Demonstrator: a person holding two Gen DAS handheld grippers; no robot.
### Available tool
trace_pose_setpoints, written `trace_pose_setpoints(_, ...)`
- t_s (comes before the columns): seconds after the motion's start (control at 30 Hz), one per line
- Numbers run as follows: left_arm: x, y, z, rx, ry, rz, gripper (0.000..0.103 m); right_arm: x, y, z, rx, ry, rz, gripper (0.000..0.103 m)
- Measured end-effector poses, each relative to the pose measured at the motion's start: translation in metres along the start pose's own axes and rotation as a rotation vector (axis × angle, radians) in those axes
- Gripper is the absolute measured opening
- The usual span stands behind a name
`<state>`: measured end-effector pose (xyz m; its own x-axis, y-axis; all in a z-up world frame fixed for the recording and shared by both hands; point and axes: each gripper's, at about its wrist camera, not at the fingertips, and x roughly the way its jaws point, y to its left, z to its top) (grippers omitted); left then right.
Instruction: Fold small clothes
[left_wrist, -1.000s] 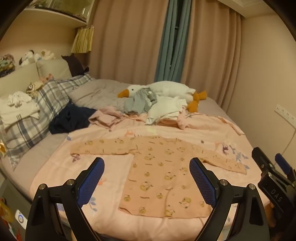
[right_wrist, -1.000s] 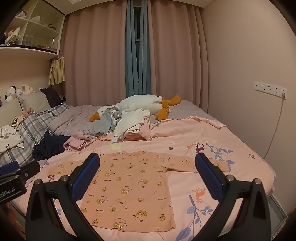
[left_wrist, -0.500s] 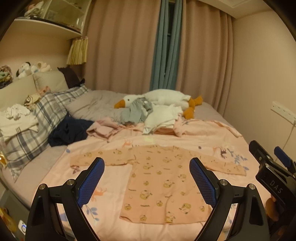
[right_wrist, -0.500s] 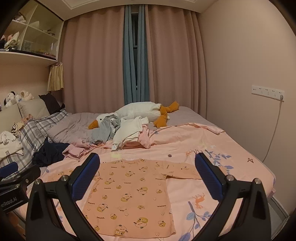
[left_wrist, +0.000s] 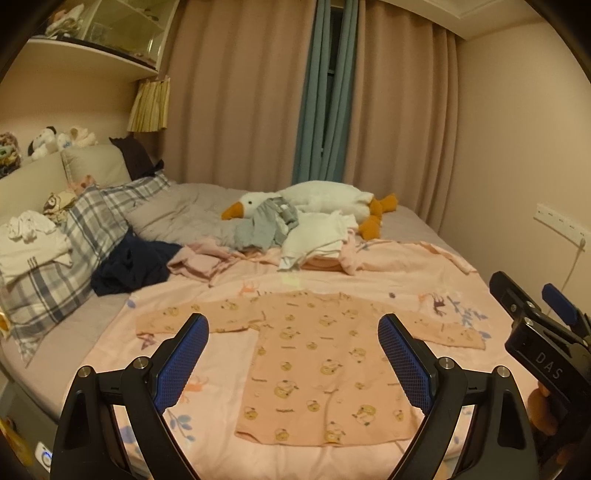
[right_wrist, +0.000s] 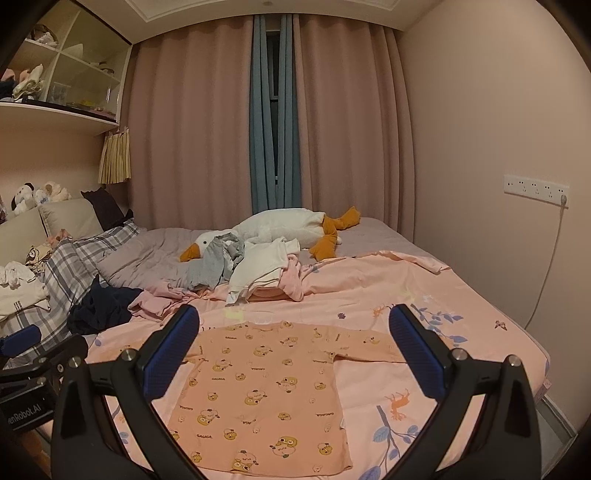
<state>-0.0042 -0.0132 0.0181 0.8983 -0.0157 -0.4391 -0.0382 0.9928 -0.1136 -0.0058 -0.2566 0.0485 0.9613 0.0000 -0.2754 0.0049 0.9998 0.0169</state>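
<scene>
Jaws wide open, empty, both grippers; peach bear-print long-sleeve top (left_wrist: 325, 365) flat on bed. Pre-fold step; next: grab a sleeve.

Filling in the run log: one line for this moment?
shirt: flat on bed, unfolded | left gripper: open, above | right gripper: open, above | contact: none

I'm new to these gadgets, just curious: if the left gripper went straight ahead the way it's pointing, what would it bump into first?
Probably the peach bear-print shirt spread flat on the bed. The open left gripper frames it with nothing between, though depth is hard to judge.
</scene>
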Motion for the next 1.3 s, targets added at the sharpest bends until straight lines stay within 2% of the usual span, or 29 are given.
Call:
trace_pose_setpoints(0.4,-0.0049,-0.0004,-0.0021,0.004,-0.026,0.007,0.093,-0.0044,0.0009,0.0016,-0.002,-0.005,0.015,0.103)
trace_pose_setpoints(0.83,-0.0051,0.0020,-0.0019,0.003,-0.014,-0.012,0.093,-0.0040,0.0004,0.0014,-0.005,0.009,0.005,0.103)
trace_pose_setpoints(1.3,-0.0069,0.0003,-0.0023,0.008,-0.021,0.008,0.093,-0.0101,0.0016,-0.0012,0.016,0.012,-0.005,0.103)
